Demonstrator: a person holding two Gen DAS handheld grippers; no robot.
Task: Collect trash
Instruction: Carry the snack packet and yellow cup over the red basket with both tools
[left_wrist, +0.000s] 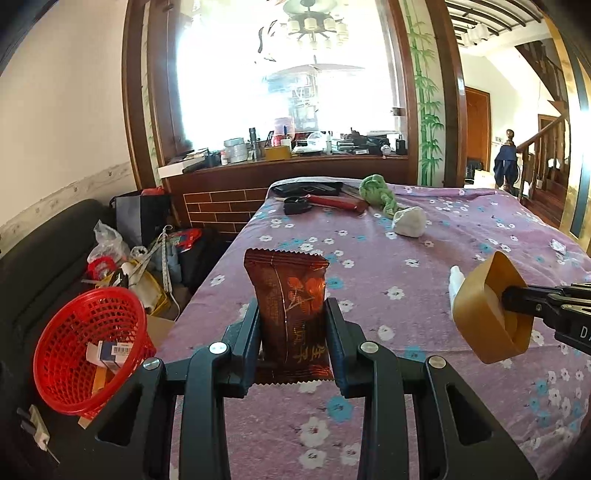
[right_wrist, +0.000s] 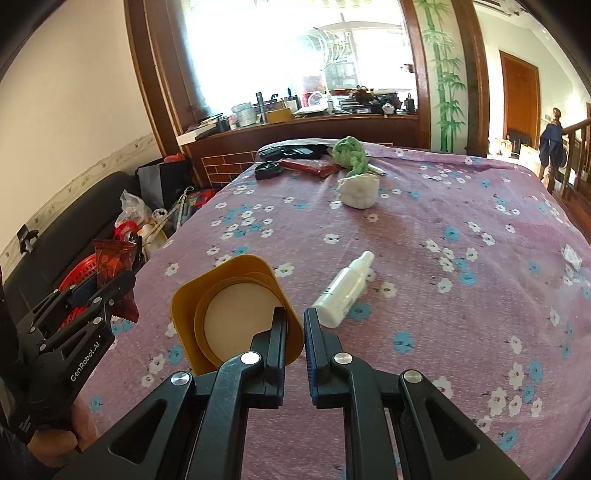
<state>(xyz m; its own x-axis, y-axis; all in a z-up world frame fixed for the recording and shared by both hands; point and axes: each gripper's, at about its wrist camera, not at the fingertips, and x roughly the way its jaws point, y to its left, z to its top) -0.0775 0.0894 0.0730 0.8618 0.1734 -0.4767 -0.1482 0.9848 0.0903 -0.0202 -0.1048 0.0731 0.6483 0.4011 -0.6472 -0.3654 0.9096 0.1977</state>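
My left gripper (left_wrist: 291, 310) is shut on a brown snack wrapper (left_wrist: 290, 295) and holds it upright above the table's left edge; it also shows in the right wrist view (right_wrist: 114, 266). My right gripper (right_wrist: 294, 317) is shut on the rim of a yellow square cup (right_wrist: 236, 314), tipped on its side above the cloth; the cup also shows in the left wrist view (left_wrist: 487, 306). A red mesh basket (left_wrist: 88, 343) stands on the dark sofa left of the table, with small boxes inside. A white bottle (right_wrist: 345, 290) lies on the cloth.
The table has a purple flowered cloth (right_wrist: 461, 206). A crumpled white tissue (right_wrist: 360, 190), a green cloth (right_wrist: 351, 153), a red case (right_wrist: 306, 168) and black items (right_wrist: 267, 170) lie at its far end. Bags and clutter (left_wrist: 147, 258) fill the floor at left.
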